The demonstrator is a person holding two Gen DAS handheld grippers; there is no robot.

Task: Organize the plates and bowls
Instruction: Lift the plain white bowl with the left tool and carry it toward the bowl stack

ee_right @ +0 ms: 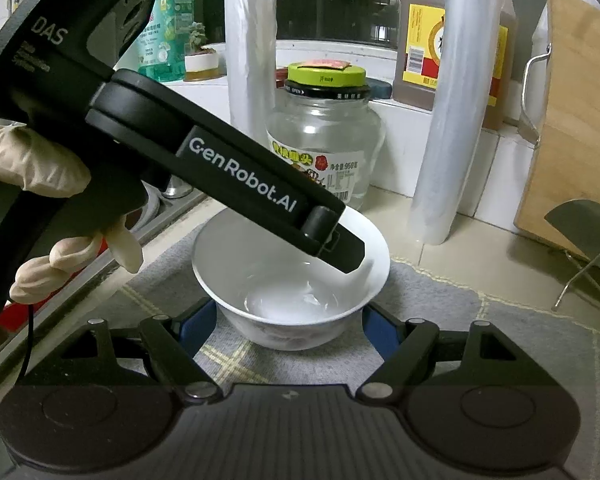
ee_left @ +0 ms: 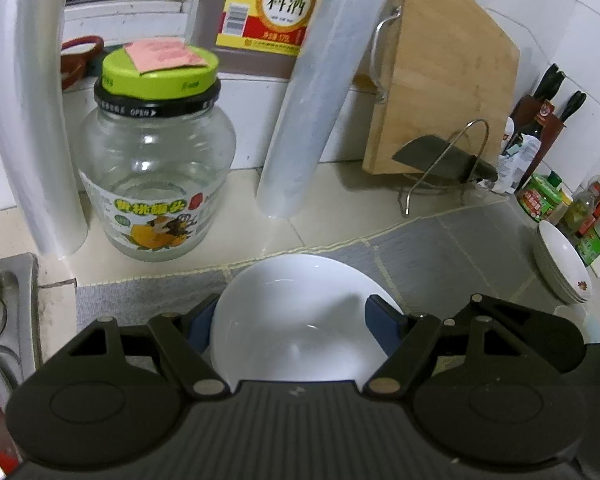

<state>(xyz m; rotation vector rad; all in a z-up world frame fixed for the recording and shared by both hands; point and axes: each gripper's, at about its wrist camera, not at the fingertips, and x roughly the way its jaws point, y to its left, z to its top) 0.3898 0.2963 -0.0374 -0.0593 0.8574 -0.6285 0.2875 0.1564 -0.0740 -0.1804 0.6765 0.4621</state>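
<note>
A white bowl (ee_left: 300, 292) (ee_right: 268, 276) stands on a grey checked mat (ee_right: 228, 360) on the counter. My left gripper (ee_left: 292, 320) is shut on it, with a blue pad against each side of the bowl. From the right wrist view, the left gripper (ee_right: 340, 248) slants down from the upper left, its tip inside the bowl near the far rim, held by a gloved hand (ee_right: 40, 168). My right gripper (ee_right: 290, 328) is open and low in front of the bowl's foot, its pads apart from it. A stack of white plates (ee_left: 560, 268) lies at the right.
Behind the bowl stand a glass jar with a green lid (ee_left: 156, 160), two rolls of plastic film (ee_left: 312, 100) (ee_left: 28, 104), a cooking wine bottle (ee_left: 272, 4) and a wooden board (ee_left: 440, 80). A wire rack with a cleaver (ee_left: 444, 160) stands right. A steel sink (ee_left: 0, 312) lies left.
</note>
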